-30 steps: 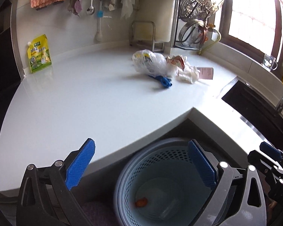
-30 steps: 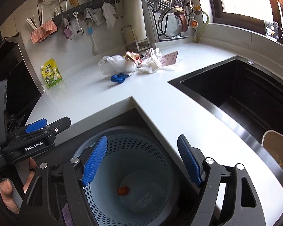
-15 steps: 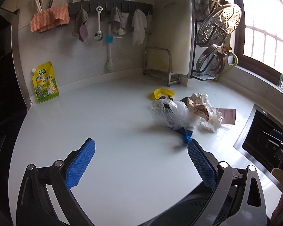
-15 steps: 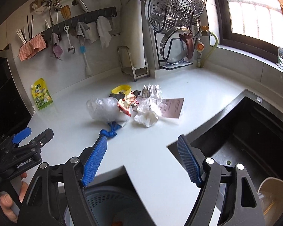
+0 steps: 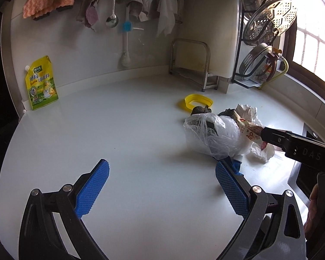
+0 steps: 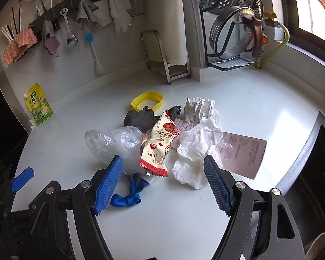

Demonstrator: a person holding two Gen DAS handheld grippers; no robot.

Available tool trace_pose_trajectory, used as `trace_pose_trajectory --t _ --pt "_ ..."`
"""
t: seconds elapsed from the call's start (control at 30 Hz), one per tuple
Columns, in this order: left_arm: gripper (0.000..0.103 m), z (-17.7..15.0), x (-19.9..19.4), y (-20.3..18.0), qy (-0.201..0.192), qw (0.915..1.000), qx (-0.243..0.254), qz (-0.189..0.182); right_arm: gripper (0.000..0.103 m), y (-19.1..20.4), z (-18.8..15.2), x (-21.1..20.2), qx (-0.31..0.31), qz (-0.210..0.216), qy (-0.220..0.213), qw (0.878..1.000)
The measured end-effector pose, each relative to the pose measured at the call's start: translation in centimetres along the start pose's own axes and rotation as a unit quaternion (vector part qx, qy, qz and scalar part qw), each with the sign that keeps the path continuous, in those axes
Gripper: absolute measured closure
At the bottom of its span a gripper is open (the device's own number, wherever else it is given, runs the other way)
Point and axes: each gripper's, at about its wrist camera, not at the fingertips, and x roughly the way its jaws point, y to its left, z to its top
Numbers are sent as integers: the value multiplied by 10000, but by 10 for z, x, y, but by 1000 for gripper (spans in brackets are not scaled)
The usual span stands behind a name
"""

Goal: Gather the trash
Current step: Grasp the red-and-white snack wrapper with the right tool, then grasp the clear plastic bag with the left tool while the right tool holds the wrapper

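Kitchen desk [image 6: 238, 91] fills both views now, the bin from a second ago has dropped out below. Right gripper [image 6: 162, 184] hangs wide and empty just short of the trash pile: snack wrapper [image 6: 160, 145], crumpled tissue [image 6: 195, 151], plastic bag [image 6: 114, 143]. Left gripper [image 5: 162, 190] is wide too, over bare desk. Looks like pickup's next.

We've got a loose heap of trash on the white counter. A crumpled clear plastic bag [image 6: 117, 145] slumps on the left, touching a red-and-cream snack wrapper [image 6: 160, 147] that lies lengthwise, its torn end toward us. Right of that sits a crumpled white tissue [image 6: 195, 153], partly over a flat pink paper slip [image 6: 242, 151]. Behind we see a dark lumpy wad [image 6: 140, 119], a yellow plastic ring [image 6: 147, 100] and folded white paper [image 6: 197, 108]. Nearest us, a knotted blue balloon [image 6: 127, 195] lies flat.
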Motion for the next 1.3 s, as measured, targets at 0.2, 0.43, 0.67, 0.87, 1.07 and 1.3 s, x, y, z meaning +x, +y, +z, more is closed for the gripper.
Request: trace_pose_trajectory --t 0.2,0.43,0.67,0.87,1.07,1.3 --pt "6 -3 12 3 104 9999 -38 -62 29 3 12 31 -67 -229 182 9995" --pt "6 -3 16 2 129 9999 -8 -72 46 1 14 43 -98 -280 250 9992" --pt "6 -1 13 -1 101 9999 16 -81 70 4 15 40 -197 -181 257 9993" --pt "6 1 9 -8 47 9999 68 -95 71 -2 14 26 -168 -25 67 9998" --pt "6 4 8 -17 75 9997 75 -214 71 -13 11 1 -78 15 -135 9999" --pt "6 12 11 -36 35 9993 59 -380 71 -43 -8 -39 137 -180 -361 9991"
